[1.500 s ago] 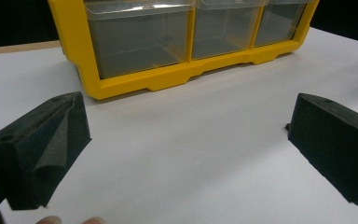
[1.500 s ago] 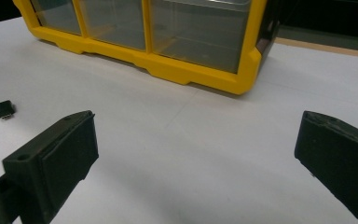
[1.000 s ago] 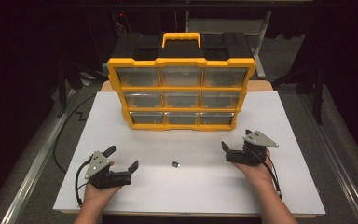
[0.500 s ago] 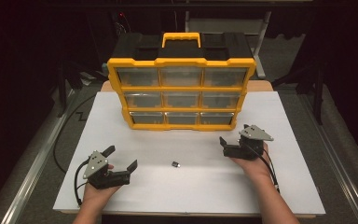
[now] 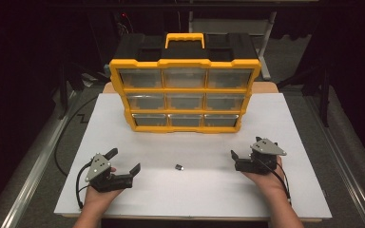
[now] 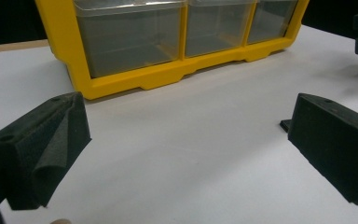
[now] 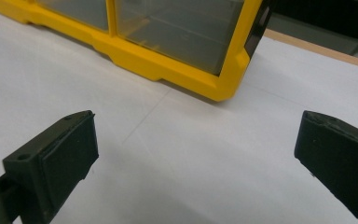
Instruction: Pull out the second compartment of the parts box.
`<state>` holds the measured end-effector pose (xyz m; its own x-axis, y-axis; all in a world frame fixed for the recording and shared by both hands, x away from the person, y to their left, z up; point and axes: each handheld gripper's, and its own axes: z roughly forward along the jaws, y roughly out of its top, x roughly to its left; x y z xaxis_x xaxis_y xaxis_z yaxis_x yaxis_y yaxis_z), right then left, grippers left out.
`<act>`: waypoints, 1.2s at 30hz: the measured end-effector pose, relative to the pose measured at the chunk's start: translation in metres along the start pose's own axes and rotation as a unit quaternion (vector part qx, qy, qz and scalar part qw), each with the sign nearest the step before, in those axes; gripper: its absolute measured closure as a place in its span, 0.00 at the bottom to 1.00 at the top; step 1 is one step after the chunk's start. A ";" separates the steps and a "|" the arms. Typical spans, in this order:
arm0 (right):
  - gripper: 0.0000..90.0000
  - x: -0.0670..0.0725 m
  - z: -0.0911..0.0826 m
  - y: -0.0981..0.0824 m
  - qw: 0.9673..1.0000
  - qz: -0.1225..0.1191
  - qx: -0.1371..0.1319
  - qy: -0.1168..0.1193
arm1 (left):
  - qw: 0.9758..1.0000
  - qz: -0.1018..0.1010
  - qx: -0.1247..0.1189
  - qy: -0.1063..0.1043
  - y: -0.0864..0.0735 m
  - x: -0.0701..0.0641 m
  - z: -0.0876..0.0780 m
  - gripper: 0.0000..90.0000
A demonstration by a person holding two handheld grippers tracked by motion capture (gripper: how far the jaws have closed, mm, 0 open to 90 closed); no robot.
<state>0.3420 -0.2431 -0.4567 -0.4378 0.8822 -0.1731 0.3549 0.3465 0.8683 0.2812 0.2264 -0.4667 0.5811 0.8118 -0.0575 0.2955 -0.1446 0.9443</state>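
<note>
Holding our left gripper (image 5: 124,161) low at the near left of the white table (image 5: 290,123), we keep its jaws spread wide and empty. Just right of it a small dark part (image 5: 179,167) lies alone on the table, midway between both tools. Behind stands the yellow drawer organizer (image 5: 185,95). Our right gripper (image 5: 238,155) rests near right, jaws likewise apart, gripping nothing.

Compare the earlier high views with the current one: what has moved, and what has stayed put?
The right hand-held gripper has drifted slightly left and toward the person, jaws open, holding nothing. The left hand-held gripper stays open in place. The small dark metal part and the yellow plastic drawer organizer on the white table sheet have not moved.
</note>
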 end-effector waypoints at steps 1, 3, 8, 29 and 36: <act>0.00 0.001 0.001 0.000 1.000 -0.008 0.006 -0.002 | 1.000 0.000 0.000 0.000 0.000 0.000 0.000 0.00; 0.00 0.002 0.002 0.001 1.000 -0.021 0.011 0.000 | 1.000 0.003 -0.002 -0.001 0.001 0.000 -0.001 0.00; 0.00 0.002 0.002 0.001 0.999 -0.046 0.012 -0.002 | 1.000 -0.008 -0.011 0.002 0.002 0.003 -0.001 0.00; 0.00 0.019 0.002 0.001 0.982 -0.184 0.040 -0.018 | 1.000 0.001 -0.016 -0.002 0.004 -0.003 0.001 0.00; 0.00 0.022 0.002 0.002 0.975 -0.216 0.044 -0.028 | 1.000 -0.001 -0.016 0.003 0.003 -0.003 0.001 0.00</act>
<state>0.3342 -0.2222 -0.4601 -0.5175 0.6625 -0.5416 0.2170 0.7138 0.6659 0.2816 0.2232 -0.4642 0.5763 0.8152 -0.0574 0.2717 -0.1249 0.9543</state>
